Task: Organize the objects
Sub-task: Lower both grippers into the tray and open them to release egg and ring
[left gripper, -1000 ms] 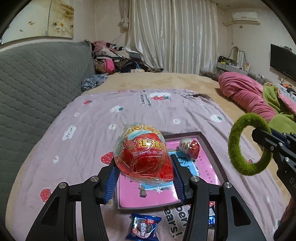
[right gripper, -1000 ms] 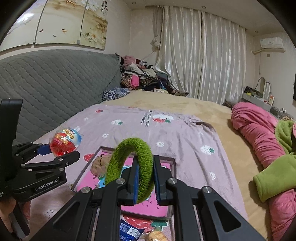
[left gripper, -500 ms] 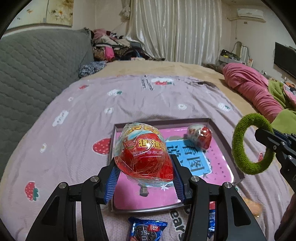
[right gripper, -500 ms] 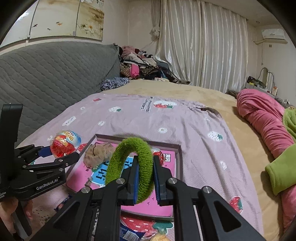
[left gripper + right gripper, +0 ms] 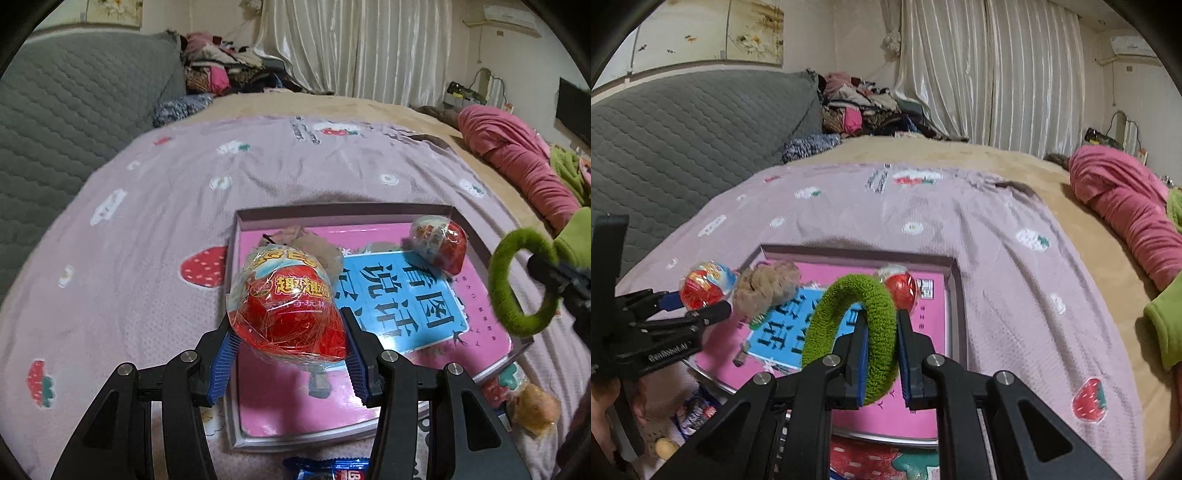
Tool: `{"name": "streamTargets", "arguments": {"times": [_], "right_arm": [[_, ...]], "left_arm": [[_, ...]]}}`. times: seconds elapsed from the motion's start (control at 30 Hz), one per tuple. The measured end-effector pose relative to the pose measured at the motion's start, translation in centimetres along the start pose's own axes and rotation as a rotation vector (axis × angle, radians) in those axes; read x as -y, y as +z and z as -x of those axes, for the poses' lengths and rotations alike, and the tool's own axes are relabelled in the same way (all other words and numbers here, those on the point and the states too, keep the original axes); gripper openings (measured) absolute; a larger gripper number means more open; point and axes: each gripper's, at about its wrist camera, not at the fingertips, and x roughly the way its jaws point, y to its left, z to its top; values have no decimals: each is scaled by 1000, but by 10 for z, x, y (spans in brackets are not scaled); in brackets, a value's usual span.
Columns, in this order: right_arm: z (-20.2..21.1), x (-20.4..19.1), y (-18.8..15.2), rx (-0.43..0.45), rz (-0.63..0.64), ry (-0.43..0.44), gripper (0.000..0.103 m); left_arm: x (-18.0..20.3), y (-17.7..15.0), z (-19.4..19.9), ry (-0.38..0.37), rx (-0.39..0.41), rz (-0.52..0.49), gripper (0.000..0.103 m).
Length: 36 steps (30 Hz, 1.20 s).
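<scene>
Both grippers have sunk toward the tray (image 5: pixel 236 258) on the bed, which now fills more of each view. Left gripper (image 5: pixel 288 332) fingers clamp the red wrapped egg toy (image 5: pixel 288 306), hanging over the tray's near-left part with open pink floor straight below. Right gripper (image 5: pixel 881 350) fingers pinch the green fuzzy ring (image 5: pixel 849 317) edge-on, over the near-right part. Another egg (image 5: pixel 439 247) lies at two o'clock, a tan scrunchie (image 5: pixel 764 288) at eleven.
</scene>
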Motion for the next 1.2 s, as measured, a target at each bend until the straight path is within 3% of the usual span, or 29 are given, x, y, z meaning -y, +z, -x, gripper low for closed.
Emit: {"name": "streamTargets", "arguments": {"times": [0.37,0.9,1.2], "right_arm": [[-48,-2,-20,-140,41,-70,14],[-67,1,-29,-203,51,-117,15],[-63,2,-28,-189,51,-117,35]], "left_arm": [[-3,-9,-40,-7,-89,-14,54],[6,-17,-55,-41,-136,-43,53],[6,-21,-51,-34,-133,-56,55]]}}
